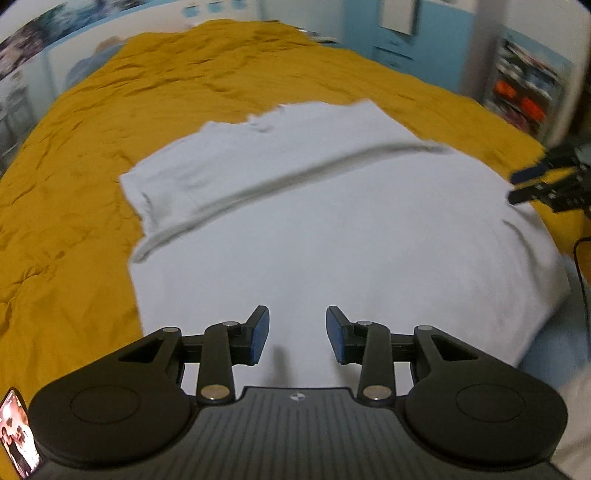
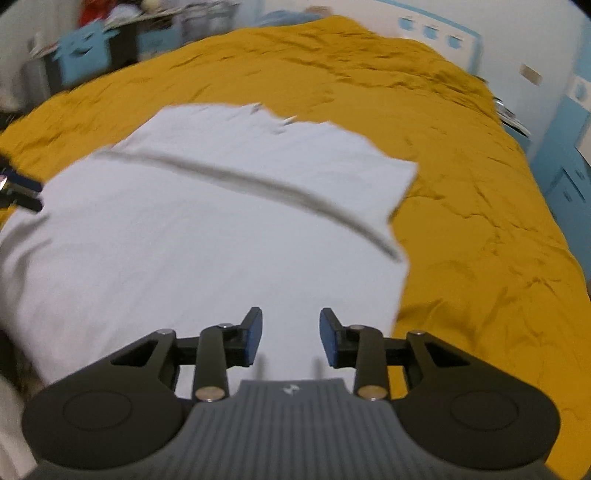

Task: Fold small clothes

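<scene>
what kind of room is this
Probably a bedroom: a wide bed under a rumpled mustard bedspread serves as the work surface, a white garment lies spread on it, and blue furniture stands along the wall.

A home bedroom. A wide bed (image 2: 461, 229) under a rumpled mustard cover (image 1: 74, 206) fills both views, with a pillow (image 1: 105, 46) showing at its far edge. Beyond the bed's far corners stand blue cabinets (image 2: 565, 173) with drawers, pale walls with blue trim (image 2: 430, 29), and cluttered shelves (image 1: 524, 92) holding blurred, colourful things. A white garment (image 1: 332, 229) lies spread near the bed's near edge.
</scene>
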